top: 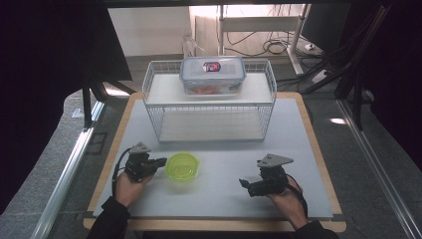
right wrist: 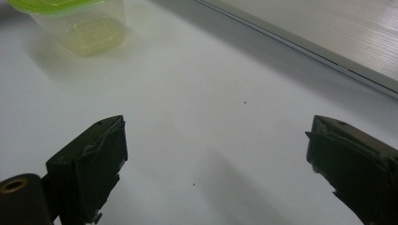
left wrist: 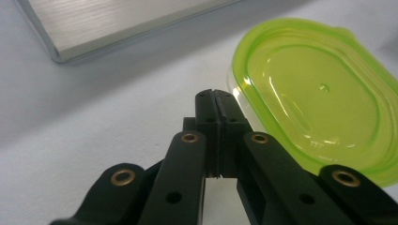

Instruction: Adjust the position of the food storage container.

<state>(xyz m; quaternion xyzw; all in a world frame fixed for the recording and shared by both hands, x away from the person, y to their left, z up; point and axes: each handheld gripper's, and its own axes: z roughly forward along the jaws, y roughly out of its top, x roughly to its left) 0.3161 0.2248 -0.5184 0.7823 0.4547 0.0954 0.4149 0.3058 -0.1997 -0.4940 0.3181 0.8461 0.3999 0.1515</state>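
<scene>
- Your left hand-held gripper rests low on the table at the front left. Its jaws are fully closed against each other, with nothing between them.
- In the left gripper view, the closed tips of that hand-held gripper sit just beside the near rim of the green-lidded container. Whether the tips touch the rim cannot be told.
- The green-lidded container stands upright on the table, directly to the right of your left hand-held gripper and in front of the wire rack. Its lid is translucent lime green and seated on a clear tub.
- Your right hand-held gripper rests on the table at the front right, pointing left toward the container and well apart from it. Its jaws stand wide open and hold nothing.
- In the right gripper view, the two pads frame bare table, and the green-lidded container sits far off at the upper left.
- The wire rack stands at the middle of the table, behind both hand-held grippers. It has a white upper shelf and a white lower shelf.
- A clear storage box with a blue-edged lid stands on the upper shelf of the wire rack, with orange contents visible through its wall.
</scene>
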